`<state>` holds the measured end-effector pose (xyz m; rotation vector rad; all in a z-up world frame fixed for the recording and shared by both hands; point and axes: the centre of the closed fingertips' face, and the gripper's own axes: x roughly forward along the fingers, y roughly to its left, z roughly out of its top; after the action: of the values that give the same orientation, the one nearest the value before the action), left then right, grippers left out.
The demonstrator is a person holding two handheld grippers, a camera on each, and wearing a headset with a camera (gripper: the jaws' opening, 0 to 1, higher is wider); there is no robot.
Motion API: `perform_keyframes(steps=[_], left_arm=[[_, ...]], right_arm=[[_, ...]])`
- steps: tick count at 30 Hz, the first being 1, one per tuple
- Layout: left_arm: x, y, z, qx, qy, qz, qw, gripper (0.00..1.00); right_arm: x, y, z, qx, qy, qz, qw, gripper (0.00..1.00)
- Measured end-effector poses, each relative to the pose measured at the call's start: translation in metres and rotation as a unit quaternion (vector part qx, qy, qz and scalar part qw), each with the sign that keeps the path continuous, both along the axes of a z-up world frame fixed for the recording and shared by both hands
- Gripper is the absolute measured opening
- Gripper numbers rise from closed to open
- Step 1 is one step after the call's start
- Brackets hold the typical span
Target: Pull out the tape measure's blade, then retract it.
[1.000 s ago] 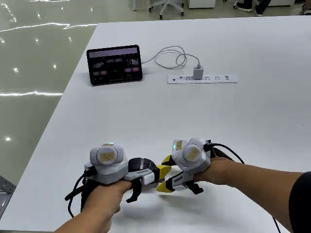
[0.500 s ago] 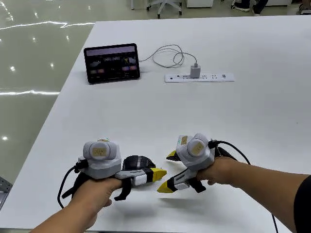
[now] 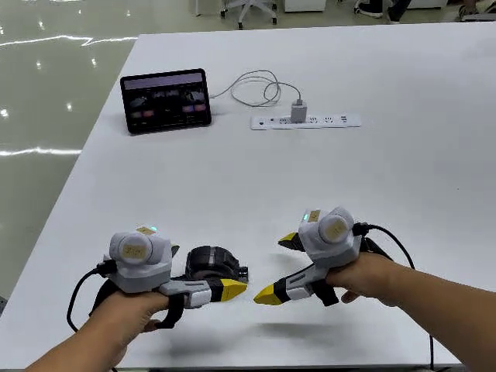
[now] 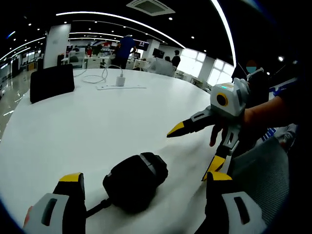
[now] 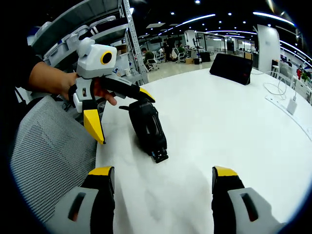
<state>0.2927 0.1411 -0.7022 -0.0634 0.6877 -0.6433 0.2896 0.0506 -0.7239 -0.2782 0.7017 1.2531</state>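
A black tape measure point(image 3: 209, 263) lies on the white table point(image 3: 325, 186), its blade hook drawn in at the case mouth point(image 5: 159, 156). My left gripper point(image 3: 229, 280) is open, its yellow-tipped jaws either side of the tape measure point(image 4: 136, 180) without clamping it. My right gripper point(image 3: 275, 267) is open too, a short way to the right of the case, with nothing between its jaws. From the right gripper view point(image 5: 163, 171) the tape measure point(image 5: 148, 126) lies ahead, and the left gripper point(image 5: 119, 109) hovers over its far end. The right gripper point(image 4: 192, 151) faces the left one.
A dark tablet point(image 3: 164, 101) stands at the far left of the table. A white power strip point(image 3: 306, 121) with a charger and looped cable lies behind the middle. The table's near edge runs just below my hands. A mesh chair point(image 5: 53, 161) sits beside the table.
The two grippers have drawn apart: the right one has backed off to the right, and the left one has shifted left. The tape measure rests on the table by the left jaws.
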Motion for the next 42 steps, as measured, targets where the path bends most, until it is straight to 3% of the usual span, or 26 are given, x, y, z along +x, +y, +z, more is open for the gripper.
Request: perform_keyframes(steps=[5, 8, 11, 14, 20, 26, 33, 39, 42], left_arm=[[-0.001, 0.005, 0.002, 0.008, -0.015, -0.011, 0.9998, 1.0], [0.0, 0.009, 0.007, -0.012, -0.017, -0.007, 0.9998, 1.0], [0.0, 0.016, 0.004, 0.008, -0.021, -0.01, 0.9997, 1.0], [-0.001, 0.02, 0.005, 0.01, -0.023, -0.016, 0.9995, 1.0], [-0.008, 0.024, 0.007, 0.026, -0.023, -0.035, 0.9988, 1.0], [-0.007, 0.03, 0.009, 0.017, -0.024, -0.034, 0.999, 1.0], [-0.008, 0.038, 0.008, 0.03, -0.024, -0.035, 0.9986, 1.0], [-0.012, 0.04, 0.008, 0.022, -0.015, -0.03, 0.9992, 1.0], [-0.014, 0.041, 0.008, 0.026, -0.02, -0.028, 0.9991, 0.99]], right_arm=[[-0.001, -0.012, 0.004, -0.004, -0.008, -0.006, 0.9999, 0.8], [0.0, -0.021, 0.007, -0.006, -0.009, -0.016, 0.9998, 0.82], [0.002, -0.032, 0.011, -0.007, -0.018, -0.027, 0.9994, 0.81], [0.003, -0.044, 0.013, -0.004, -0.014, -0.039, 0.9991, 0.81], [0.003, -0.069, 0.011, -0.011, -0.017, -0.06, 0.998, 0.82], [-0.001, -0.092, 0.014, -0.009, -0.016, -0.078, 0.9968, 0.84], [-0.004, -0.111, 0.014, -0.006, -0.019, -0.089, 0.9958, 0.86], [-0.008, -0.13, 0.017, -0.007, -0.024, -0.095, 0.9952, 0.85], [-0.005, -0.142, 0.021, -0.001, -0.026, -0.11, 0.9936, 0.85]])
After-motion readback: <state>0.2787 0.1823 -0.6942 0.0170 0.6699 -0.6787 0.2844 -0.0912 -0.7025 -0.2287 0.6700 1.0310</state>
